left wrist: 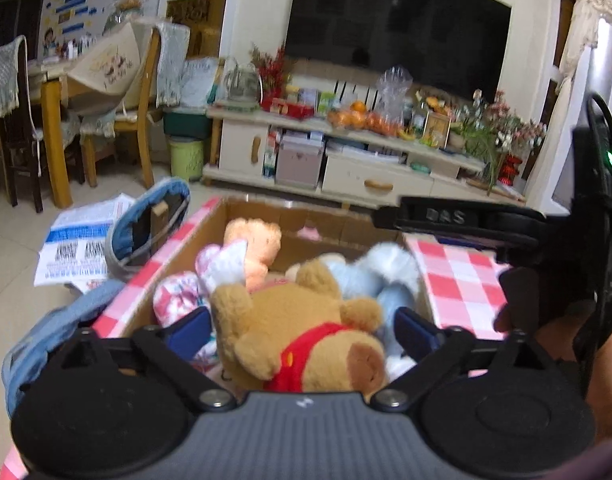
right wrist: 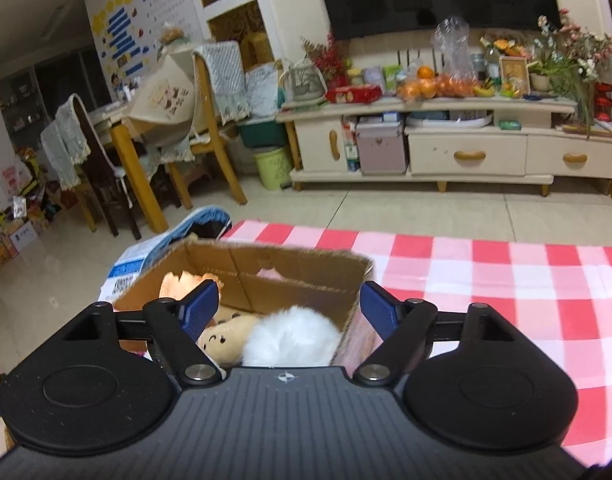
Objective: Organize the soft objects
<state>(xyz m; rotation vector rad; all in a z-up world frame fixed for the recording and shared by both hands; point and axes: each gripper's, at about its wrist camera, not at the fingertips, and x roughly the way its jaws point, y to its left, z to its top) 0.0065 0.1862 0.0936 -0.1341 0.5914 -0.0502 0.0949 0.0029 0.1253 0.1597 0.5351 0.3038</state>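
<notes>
A cardboard box (left wrist: 209,228) stands on the red-checked cloth and holds several plush toys. My left gripper (left wrist: 301,334) is open over the box, its blue fingers (left wrist: 189,332) on either side of a brown bear with a red collar (left wrist: 289,332) lying on the pile. Beside the bear lie a light blue plush (left wrist: 378,276), a peach plush (left wrist: 253,240) and a pink-patterned toy (left wrist: 177,296). My right gripper (right wrist: 289,306) is open above the box (right wrist: 306,268), over a white fluffy plush (right wrist: 293,336) and a tan plush face (right wrist: 221,336); it also shows in the left wrist view (left wrist: 466,220).
The red-and-white checked cloth (right wrist: 506,280) stretches right of the box. A blue denim item (left wrist: 145,220) and printed paper (left wrist: 77,240) lie left of it. Beyond are a tiled floor, TV cabinet (right wrist: 466,156), dining chairs (right wrist: 209,120) and a green bin (right wrist: 271,166).
</notes>
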